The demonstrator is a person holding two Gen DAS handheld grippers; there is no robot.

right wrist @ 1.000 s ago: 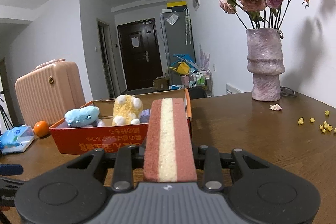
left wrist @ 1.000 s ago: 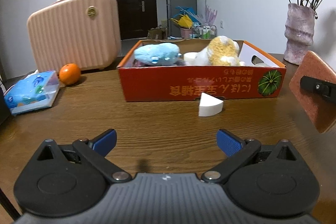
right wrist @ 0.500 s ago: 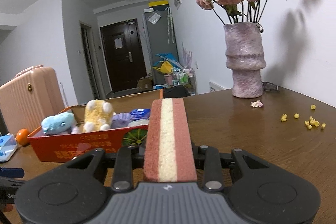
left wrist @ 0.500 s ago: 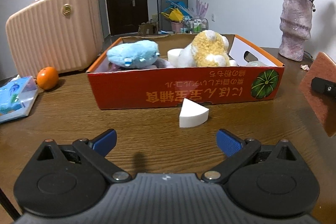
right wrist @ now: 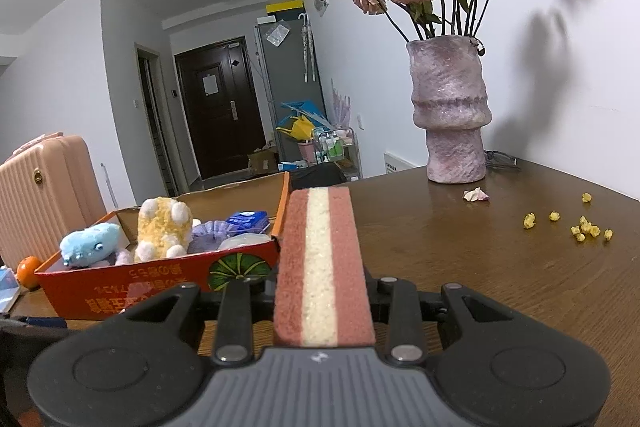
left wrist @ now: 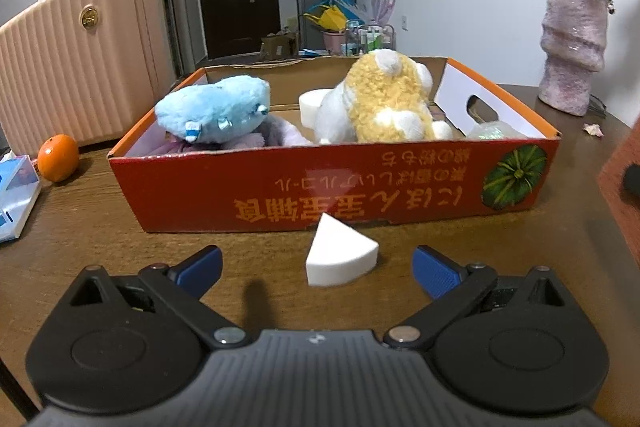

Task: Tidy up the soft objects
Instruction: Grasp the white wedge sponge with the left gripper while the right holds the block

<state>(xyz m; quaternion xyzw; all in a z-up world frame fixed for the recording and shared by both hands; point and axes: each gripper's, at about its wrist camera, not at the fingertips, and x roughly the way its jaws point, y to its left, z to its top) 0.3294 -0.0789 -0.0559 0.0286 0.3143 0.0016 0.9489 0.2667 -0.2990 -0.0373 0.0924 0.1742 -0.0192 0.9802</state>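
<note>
The wooden desk [left wrist: 100, 259] carries an orange cardboard box [left wrist: 328, 183], the landmark here. Inside the box lie a blue plush toy [left wrist: 214, 113] and a yellow plush toy [left wrist: 384, 99]. The right gripper [right wrist: 320, 287] has its jaws clamped on a red-and-cream sponge [right wrist: 322, 267], beside the box's right end. A white foam wedge [left wrist: 340, 257] sits just before the box's front wall, between the left gripper's [left wrist: 318, 269] wide-open jaws.

You see: one box [left wrist: 224, 195], two plush toys [left wrist: 216, 113] [left wrist: 384, 99], one white wedge sponge [left wrist: 340, 257], one layered sponge [right wrist: 322, 267], one orange [left wrist: 58, 157], one vase [right wrist: 450, 111].
</note>
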